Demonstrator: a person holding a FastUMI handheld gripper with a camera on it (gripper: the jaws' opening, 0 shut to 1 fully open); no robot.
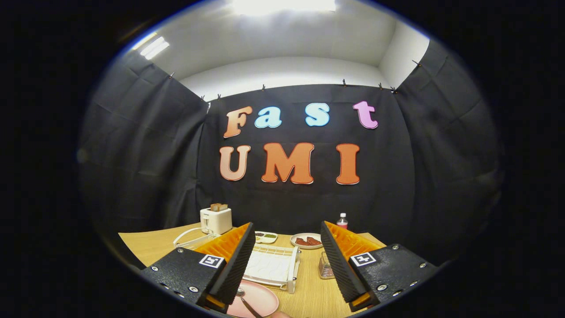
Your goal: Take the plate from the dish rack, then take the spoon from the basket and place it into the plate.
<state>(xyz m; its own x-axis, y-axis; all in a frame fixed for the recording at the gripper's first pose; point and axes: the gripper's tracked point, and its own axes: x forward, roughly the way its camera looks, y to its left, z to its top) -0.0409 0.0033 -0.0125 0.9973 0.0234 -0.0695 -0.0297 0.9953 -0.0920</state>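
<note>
Spoon (246, 302) on pink plate (260, 297) beneath open gripper (287, 256), rack (273, 265) beyond.

A wooden table (145, 247) is seen spread below and ahead of the claw, pale and light-grained. Beyond the fingers, black cloth (388, 176) is hung as the back wall, pinned along its top edge by small clips (344, 82), and more cloth is draped to either side. Above the cloth, a white wall (282, 73) and a white ceiling (273, 39) are shown. A bright ceiling light (282, 5) is caught straight overhead, and a second strip light (153, 47) is glimpsed high off to the left.
</note>
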